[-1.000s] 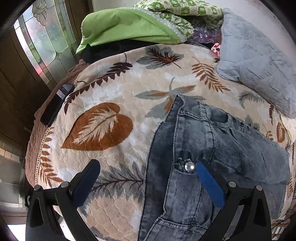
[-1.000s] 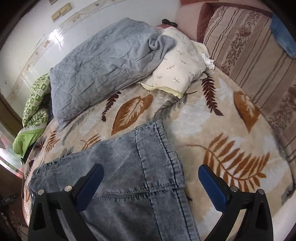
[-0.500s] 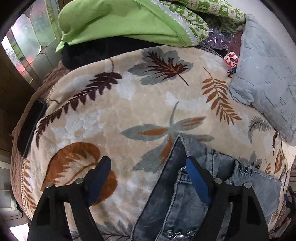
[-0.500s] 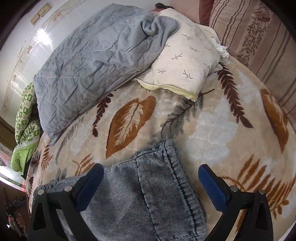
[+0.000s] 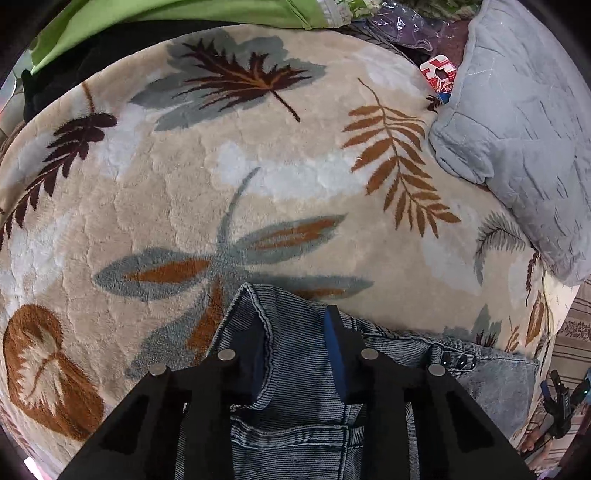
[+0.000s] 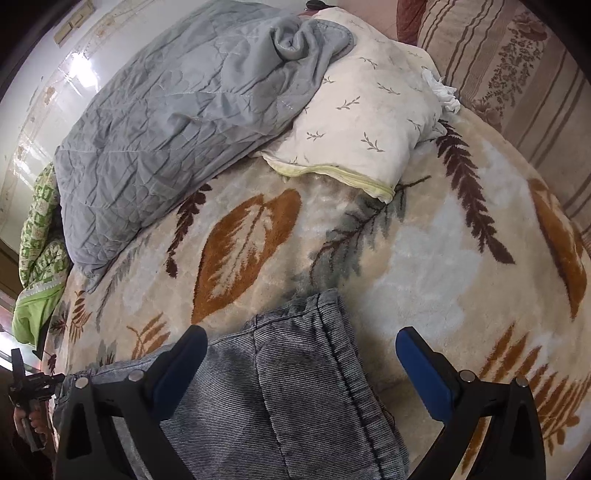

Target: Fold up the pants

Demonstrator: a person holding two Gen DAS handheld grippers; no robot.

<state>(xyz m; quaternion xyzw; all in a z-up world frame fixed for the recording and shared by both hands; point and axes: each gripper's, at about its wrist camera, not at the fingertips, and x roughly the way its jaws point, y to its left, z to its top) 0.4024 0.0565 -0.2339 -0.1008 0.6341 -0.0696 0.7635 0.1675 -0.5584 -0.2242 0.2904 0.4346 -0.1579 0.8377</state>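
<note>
Grey-blue denim pants (image 5: 291,454) lie flat on a leaf-patterned plush blanket (image 5: 258,166). My left gripper (image 5: 295,354) points steeply down at one far corner of the pants. Its jaws are closing, and a raised fold of that denim corner is bunched between the blue pads (image 5: 334,350). In the right wrist view, the pants (image 6: 306,417) end in a stitched corner. My right gripper (image 6: 301,369) hangs wide open over it, the pads either side of the corner and apart from the cloth.
A grey quilted blanket (image 6: 177,122) and a cream pillow (image 6: 369,122) lie at the back of the bed. Green bedding (image 5: 166,14) is piled at the far left. A striped cushion (image 6: 517,74) stands at the right. A red and white packet (image 5: 439,74) sits beside the quilt.
My left gripper moved forward and down to the pants' corner, and its jaws went from wide to narrow around the denim. My right gripper advanced to the other corner and stayed open.
</note>
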